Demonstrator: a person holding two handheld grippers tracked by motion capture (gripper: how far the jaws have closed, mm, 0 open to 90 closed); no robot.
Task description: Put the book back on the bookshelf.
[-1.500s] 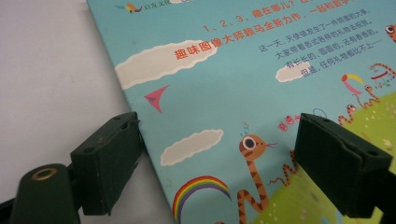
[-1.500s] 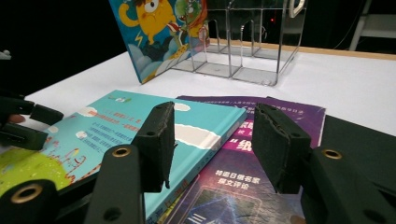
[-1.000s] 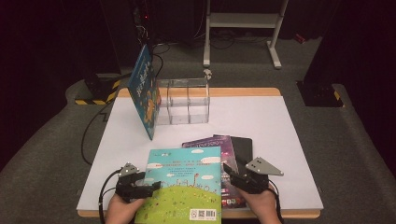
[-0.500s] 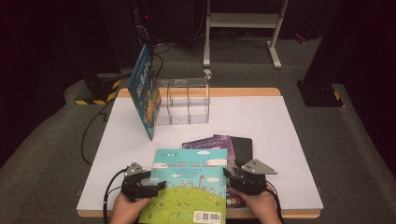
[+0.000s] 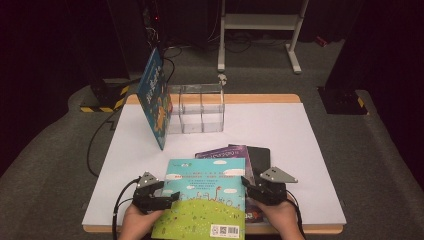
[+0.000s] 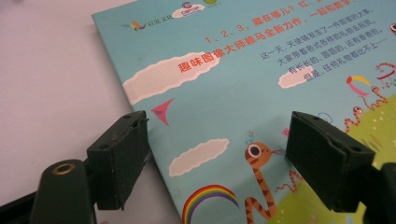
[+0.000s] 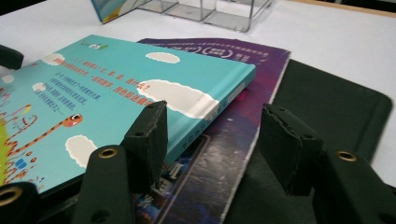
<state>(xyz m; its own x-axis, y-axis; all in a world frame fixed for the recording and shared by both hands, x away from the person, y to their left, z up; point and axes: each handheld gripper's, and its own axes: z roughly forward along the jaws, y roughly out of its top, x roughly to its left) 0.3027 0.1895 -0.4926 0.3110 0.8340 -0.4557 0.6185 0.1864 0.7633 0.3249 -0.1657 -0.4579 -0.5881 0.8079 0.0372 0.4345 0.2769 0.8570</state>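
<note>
Found a teal hardback picture book with clouds and a green hill on its cover (image 5: pixel 207 195) lying flat at the near edge of the white tabletop (image 5: pixel 300 135), stacked on a purple paperback (image 5: pixel 225 151), itself partly over a flat black pad (image 5: pixel 260 156)

Placed the left gripper (image 5: pixel 170 196) at the teal book's left edge: jaws apart, just been closing a little, cover edge lying between them, one pad beside the edge over bare table, the other hovering above the cartoon snake. No squeeze seen on the book

Placed the right gripper (image 5: pixel 251 186) at the book's right side, by the spine: jaws apart, one pad just beside the spine, the other over the black pad. Nothing clamped

Farther back: clear plastic two-bay box (image 5: pixel 197 110), with a blue picture book (image 5: pixel 156 97) standing tilted against its left end

Judged step: lining up both grippers on opposite edges of the teal book, ahead of a lift; grip not yet made

Next move, by judgement: get one pad under each edge and one on top, close both evenly, then raise level. Thin cover, flat on a slick paperback, so likely to slide sideways or drag the purple book along if one side bites first. Probably bound for the clear box, beside the blue book, though not certain from here
</note>
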